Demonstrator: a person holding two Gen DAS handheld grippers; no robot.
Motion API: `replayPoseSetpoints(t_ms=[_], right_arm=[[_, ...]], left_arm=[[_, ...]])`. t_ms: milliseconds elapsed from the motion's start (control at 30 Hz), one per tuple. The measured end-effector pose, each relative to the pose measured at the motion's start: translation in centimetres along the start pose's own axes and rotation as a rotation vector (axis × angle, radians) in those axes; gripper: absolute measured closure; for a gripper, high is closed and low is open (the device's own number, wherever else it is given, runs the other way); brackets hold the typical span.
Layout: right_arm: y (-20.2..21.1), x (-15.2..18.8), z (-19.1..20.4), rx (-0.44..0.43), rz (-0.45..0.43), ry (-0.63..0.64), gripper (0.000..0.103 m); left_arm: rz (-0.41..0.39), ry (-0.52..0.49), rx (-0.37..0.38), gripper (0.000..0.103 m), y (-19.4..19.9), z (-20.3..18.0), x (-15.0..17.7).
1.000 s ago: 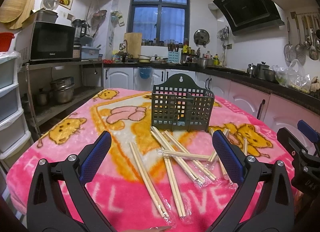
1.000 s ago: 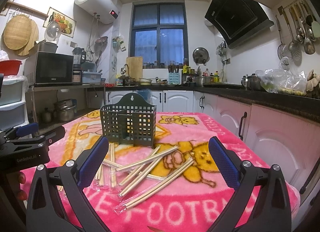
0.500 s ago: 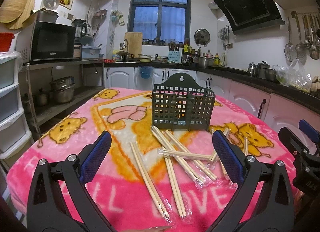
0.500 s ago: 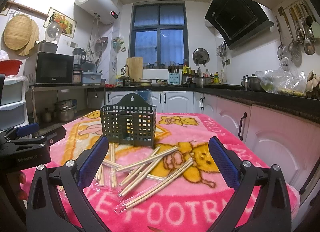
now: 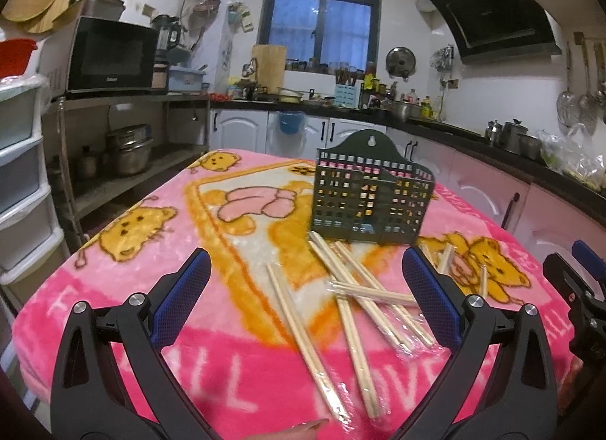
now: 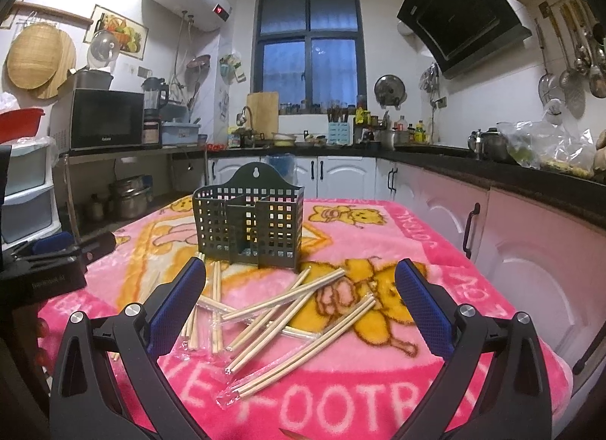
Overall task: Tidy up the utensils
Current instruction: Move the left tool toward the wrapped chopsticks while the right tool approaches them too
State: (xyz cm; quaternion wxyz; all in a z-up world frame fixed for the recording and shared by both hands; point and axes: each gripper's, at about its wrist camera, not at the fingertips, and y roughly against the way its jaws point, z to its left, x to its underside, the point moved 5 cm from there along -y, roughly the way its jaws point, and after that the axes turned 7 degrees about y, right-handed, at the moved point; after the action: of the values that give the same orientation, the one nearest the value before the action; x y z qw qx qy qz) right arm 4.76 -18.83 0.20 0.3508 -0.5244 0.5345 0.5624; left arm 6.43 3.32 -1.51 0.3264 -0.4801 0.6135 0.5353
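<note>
Since a second ago the left gripper (image 5: 301, 284) has swung a little: in its view the holder (image 5: 369, 199) now sits right of centre and tilted, where it stood centred and level; the right wrist view is almost unchanged.

The chopsticks (image 6: 299, 305) are pale wooden pairs, each in a clear plastic sleeve, lying loose and crossed over one another on the blanket (image 6: 378, 250) just in front of the holder. Some pairs fan toward the right gripper (image 6: 299, 298), others lie near the left one, and one pair (image 5: 303, 341) lies apart on the left. The holder is a dark green perforated plastic basket with a rounded back tab and inner partitions, standing upright behind the pile, nothing visible inside it.

Both grippers hover low over the near edge of the pink cartoon blanket, pointing at the pile, the blue-padded jaws of each spread wide with nothing between them. The left gripper also shows at the left edge of the right wrist view, apart from the chopsticks
</note>
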Motion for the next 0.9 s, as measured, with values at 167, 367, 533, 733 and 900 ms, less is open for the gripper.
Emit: replayPoseSetpoints(t_ms=[167,367,533,733,900], right_arm=[[-2.1,-0.2,0.1,-0.045,0.061,0.009,0.006],[-3.9,-0.2,0.1,-0.074,0.105,0.023,0.006],[-5.4,-0.5,-0.1,-0.1,0.14,0.016,0.006],[-7.8,-0.9,-1.4,-0.107,0.209,-0.008,0.006],[-9.1,-1.3,-2.5,-0.085,0.231,0.003,0.006]], left_arm=[[0.013,0.013,-0.011,0.01,-0.7,0.9,-1.1],[0.035,0.009,-0.009,0.01,-2.1,1.1,-2.5],[0.08,0.008,0.028,0.01,-4.0,0.3,-3.5],[0.173,-0.005,0.086,0.01,-7.3,-1.5,-4.0],[0.205,-0.03,0.11,0.01,-9.4,-2.6,-4.2]])
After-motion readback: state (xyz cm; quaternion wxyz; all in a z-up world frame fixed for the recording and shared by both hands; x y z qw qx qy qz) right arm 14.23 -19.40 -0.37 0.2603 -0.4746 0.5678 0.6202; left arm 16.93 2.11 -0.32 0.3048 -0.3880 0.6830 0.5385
